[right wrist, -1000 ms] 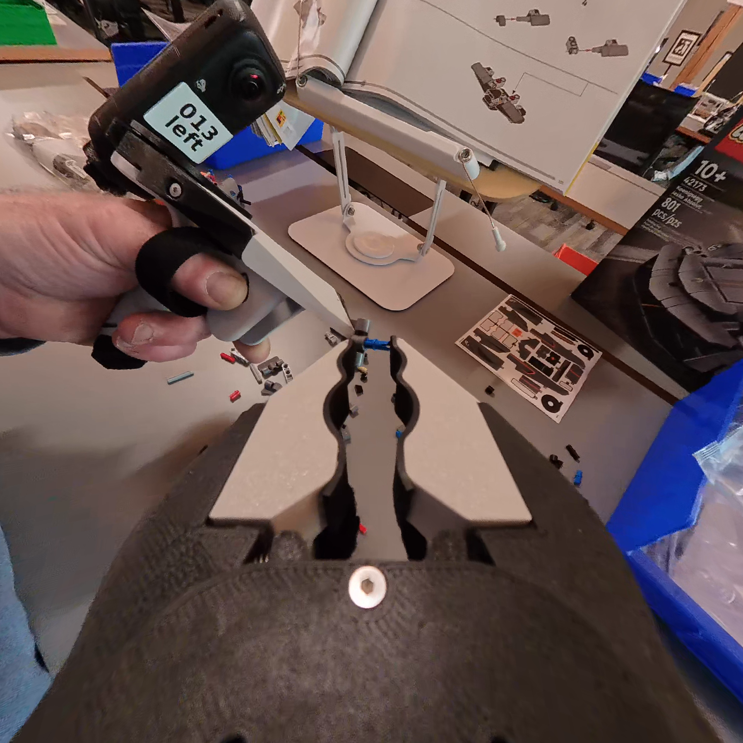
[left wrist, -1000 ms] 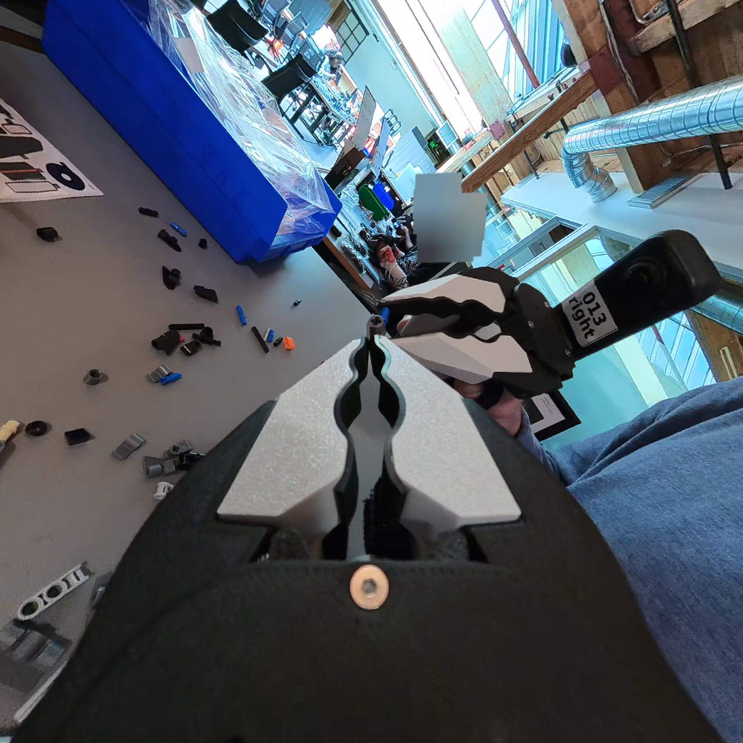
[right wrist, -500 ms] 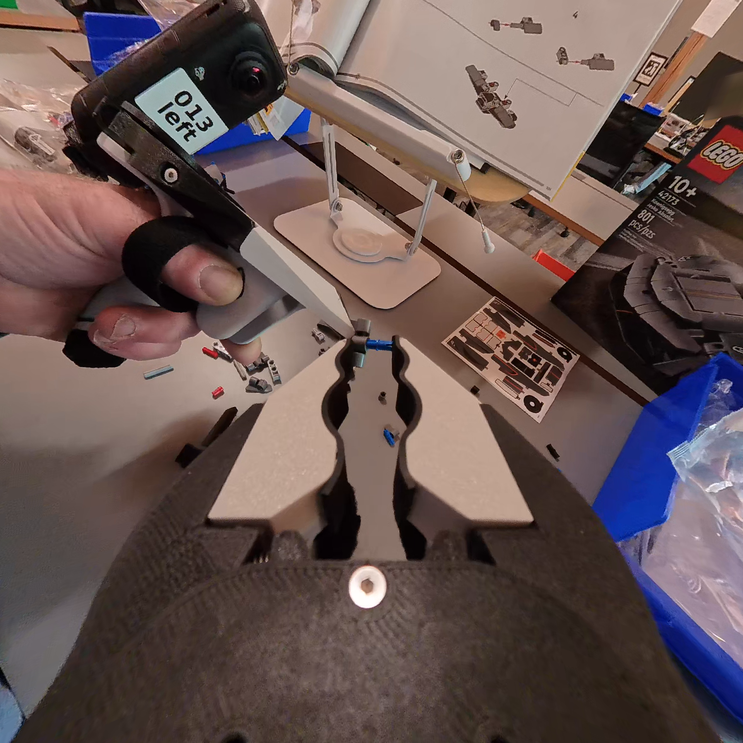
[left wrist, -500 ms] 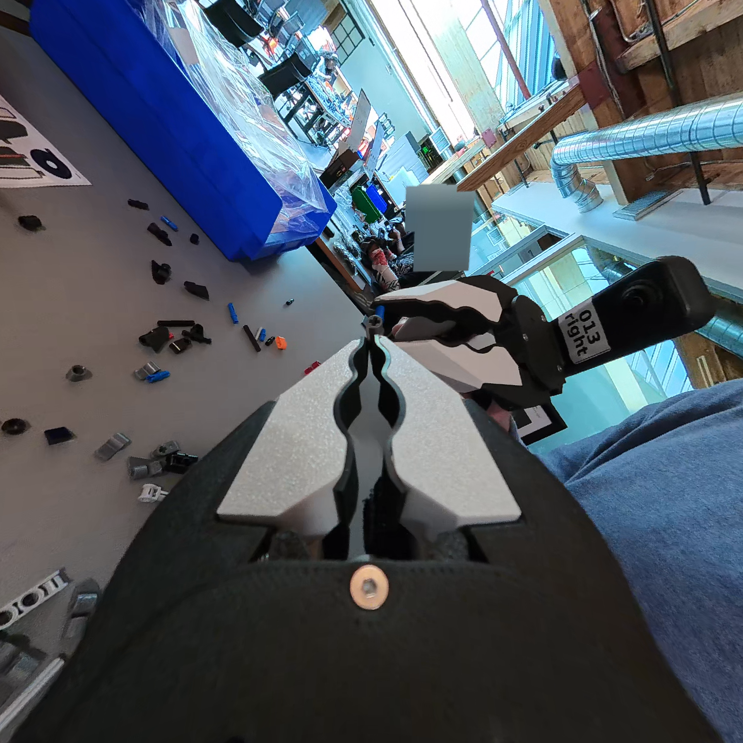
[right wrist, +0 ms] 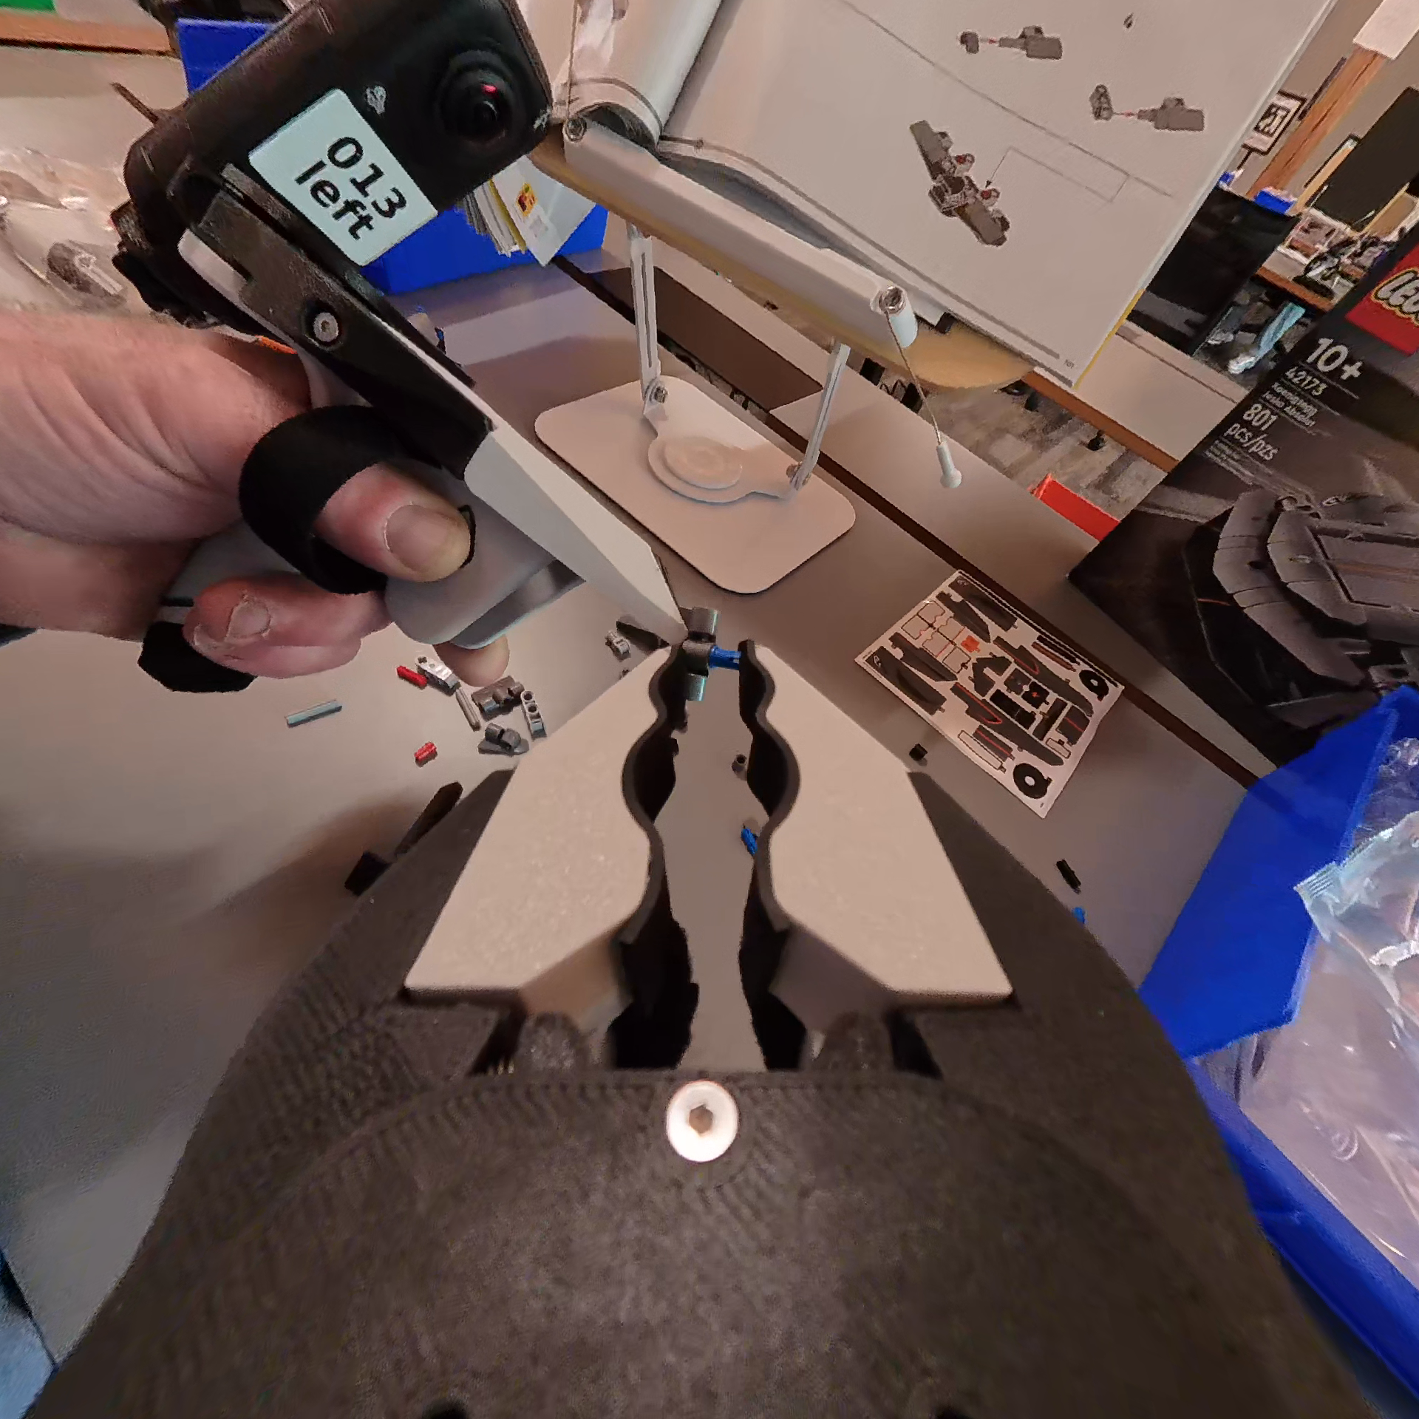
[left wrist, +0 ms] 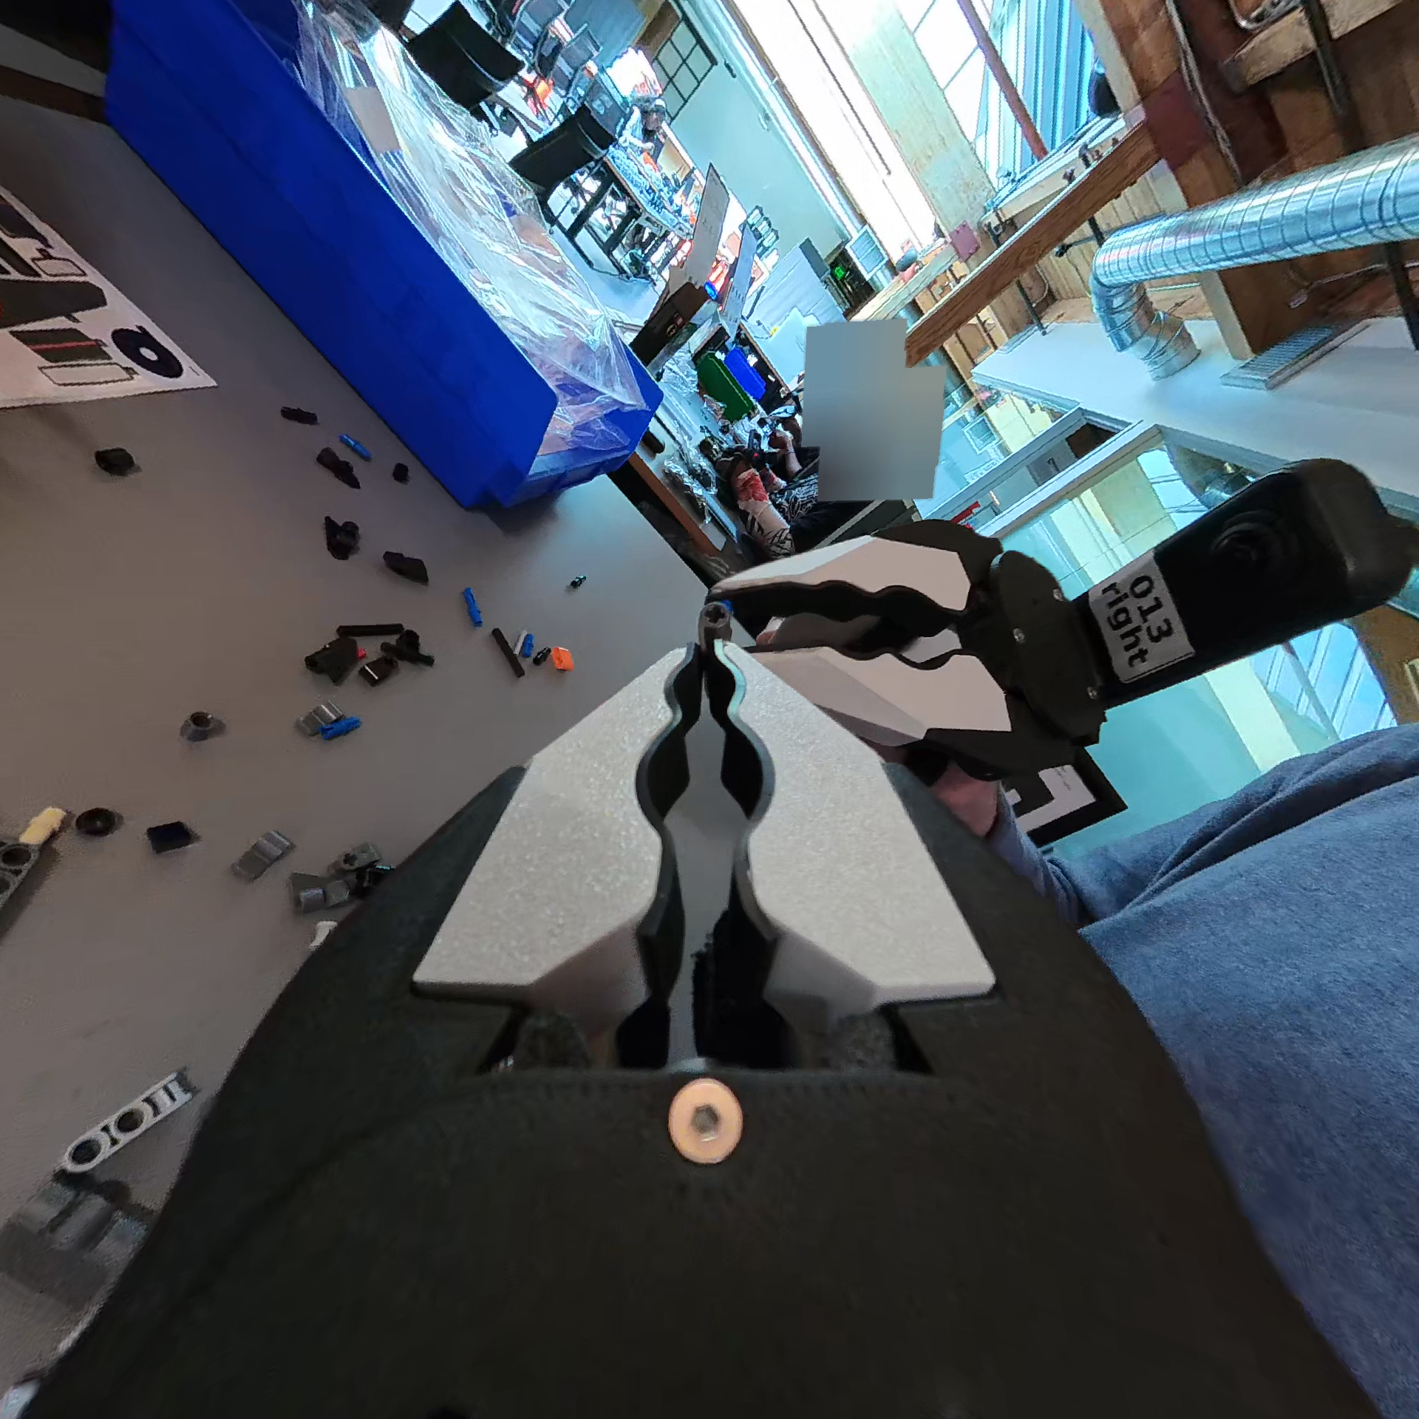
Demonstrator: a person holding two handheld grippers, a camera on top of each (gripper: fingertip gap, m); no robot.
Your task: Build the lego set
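Observation:
My left gripper [left wrist: 708,653] is shut on a small dark grey connector [left wrist: 712,618] at its tips, held up above the grey table [left wrist: 153,583]. My right gripper [right wrist: 710,656] meets it tip to tip and is shut on a short blue pin [right wrist: 723,656]. The pin points sideways into the grey connector [right wrist: 697,664]. The right gripper also shows in the left wrist view [left wrist: 741,614]. The left gripper shows in the right wrist view [right wrist: 676,626], held by a hand [right wrist: 115,476].
Loose pieces [left wrist: 368,653] lie scattered on the table, more of them under the hand [right wrist: 491,706]. A blue bin [left wrist: 345,230] with plastic bags, a sticker sheet [right wrist: 990,691], the set's box [right wrist: 1267,576] and an instruction booklet [right wrist: 960,138] on a stand [right wrist: 691,491] surround the work area. Both grippers' tips are close together, under 4 cm apart.
Both grippers have stayed tip to tip with the same grips. The pair has shifted slightly over the table, and the connector sits a little deeper between the right gripper's tips.

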